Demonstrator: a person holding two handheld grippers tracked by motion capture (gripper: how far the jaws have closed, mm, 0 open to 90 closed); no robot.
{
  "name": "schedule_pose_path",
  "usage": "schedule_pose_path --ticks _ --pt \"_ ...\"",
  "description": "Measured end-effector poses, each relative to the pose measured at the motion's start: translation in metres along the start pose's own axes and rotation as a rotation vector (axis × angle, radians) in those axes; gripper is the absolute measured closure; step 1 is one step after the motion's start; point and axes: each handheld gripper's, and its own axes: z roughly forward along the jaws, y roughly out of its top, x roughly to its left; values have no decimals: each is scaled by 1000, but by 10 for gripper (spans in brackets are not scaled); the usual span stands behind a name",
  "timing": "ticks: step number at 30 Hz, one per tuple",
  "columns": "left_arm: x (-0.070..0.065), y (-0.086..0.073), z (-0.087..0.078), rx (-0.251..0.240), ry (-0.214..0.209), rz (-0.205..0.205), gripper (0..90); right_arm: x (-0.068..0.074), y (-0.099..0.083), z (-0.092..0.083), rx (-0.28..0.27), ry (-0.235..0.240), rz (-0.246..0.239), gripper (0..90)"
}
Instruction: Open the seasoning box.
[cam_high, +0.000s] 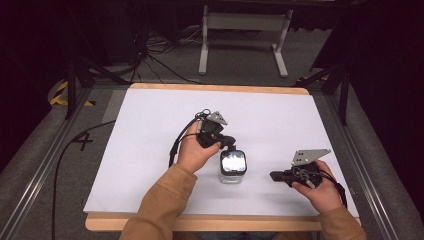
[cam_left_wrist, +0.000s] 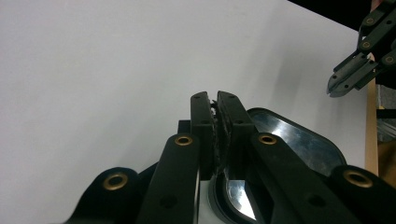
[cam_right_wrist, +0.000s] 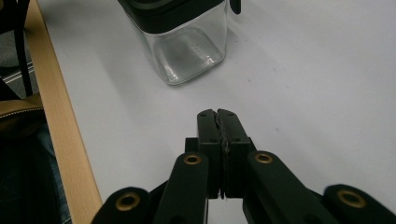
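- While the left gripper (cam_high: 227, 142) rests on top of the jar (cam_high: 233, 169), its jaws are pressed together over the near-left part of the lid (cam_left_wrist: 299, 140) — whether they pinch a small tab or just touch each other, I cannot tell.
- The jar is clear, with a dark-rimmed, shiny lid; it stands upright on the white table (cam_high: 150, 130), near the front edge and about midway between the two hands.
- To do this step well, I judge the left hand (cam_high: 195, 150) should move straight up or straight down, with no sideways pull, since the jar looks light and could tip or slide.
- The right gripper (cam_high: 276, 175) lies low to the right of the jar, apart from it, its jaws shut on nothing and pointing left toward the glass wall (cam_right_wrist: 182, 51).
- It would help — in my view — to open the right gripper and steady the jar's body from the right before the lid is worked.
- The jar looks empty, so spilling is no worry.
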Motion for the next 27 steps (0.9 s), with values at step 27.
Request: schedule_pose_path --ticks 27 --pt "0 0 2 20 4 -12 896 6 3 3 0 7 -17 886"
